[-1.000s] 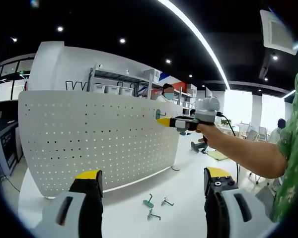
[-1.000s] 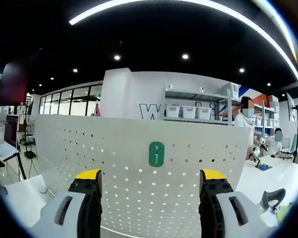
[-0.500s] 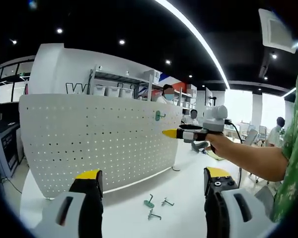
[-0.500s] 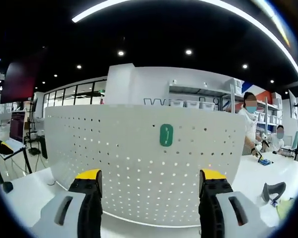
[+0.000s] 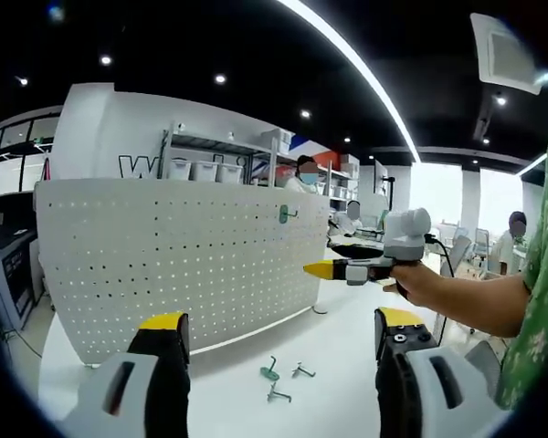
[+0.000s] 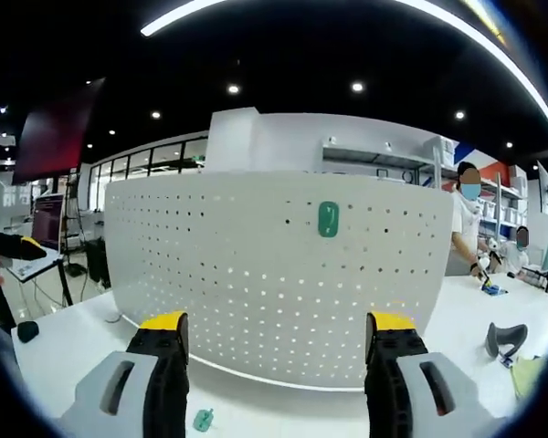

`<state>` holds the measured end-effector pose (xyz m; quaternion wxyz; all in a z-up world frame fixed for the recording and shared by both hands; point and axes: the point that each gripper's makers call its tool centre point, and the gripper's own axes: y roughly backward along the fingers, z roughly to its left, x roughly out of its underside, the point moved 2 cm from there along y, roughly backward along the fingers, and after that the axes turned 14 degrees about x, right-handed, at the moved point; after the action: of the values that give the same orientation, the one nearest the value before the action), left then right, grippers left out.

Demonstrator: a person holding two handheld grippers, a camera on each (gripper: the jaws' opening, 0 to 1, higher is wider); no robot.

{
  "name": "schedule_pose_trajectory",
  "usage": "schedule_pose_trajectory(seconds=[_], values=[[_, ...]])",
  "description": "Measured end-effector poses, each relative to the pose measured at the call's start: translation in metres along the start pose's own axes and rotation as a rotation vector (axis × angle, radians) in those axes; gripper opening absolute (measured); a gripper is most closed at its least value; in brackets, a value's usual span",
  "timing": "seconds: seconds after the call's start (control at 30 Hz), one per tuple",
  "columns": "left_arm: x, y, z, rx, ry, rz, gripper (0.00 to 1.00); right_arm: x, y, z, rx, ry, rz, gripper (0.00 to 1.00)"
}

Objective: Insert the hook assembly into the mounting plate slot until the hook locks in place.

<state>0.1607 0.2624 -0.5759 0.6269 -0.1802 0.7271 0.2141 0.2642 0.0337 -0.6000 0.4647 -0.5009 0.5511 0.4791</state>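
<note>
partial lettering "W", white back wall (image 5: 119,128)

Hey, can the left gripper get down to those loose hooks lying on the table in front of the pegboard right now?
Probably yes. The left gripper is open, and the loose hooks lie on bare white table ahead of it, with nothing between.

Hook (image 6: 328,219) on pegboard (image 6: 256,274) upper part; apparently three hooks (image 5: 279,379) on table (image 5: 329,401) before it.

White perforated mounting plate (image 6: 274,274); green hook (image 6: 328,219); yellow-tipped grey hand-held gripper (image 6: 274,351); white table (image 5: 247,401).
</note>
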Motion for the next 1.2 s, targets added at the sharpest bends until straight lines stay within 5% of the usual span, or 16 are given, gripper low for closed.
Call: schedule_pose_trajectory(seconds=[0.63, 1.2], values=[[0.006, 0.002, -0.01, 0.007, 0.002, 0.007, 0.85, 0.026, 0.017, 0.016, -0.058, 0.045, 0.047, 0.77], [0.011, -0.004, -0.005, 0.013, 0.014, 0.013, 0.84, 0.066, 0.004, 0.042, -0.154, 0.05, 0.173, 0.49]])
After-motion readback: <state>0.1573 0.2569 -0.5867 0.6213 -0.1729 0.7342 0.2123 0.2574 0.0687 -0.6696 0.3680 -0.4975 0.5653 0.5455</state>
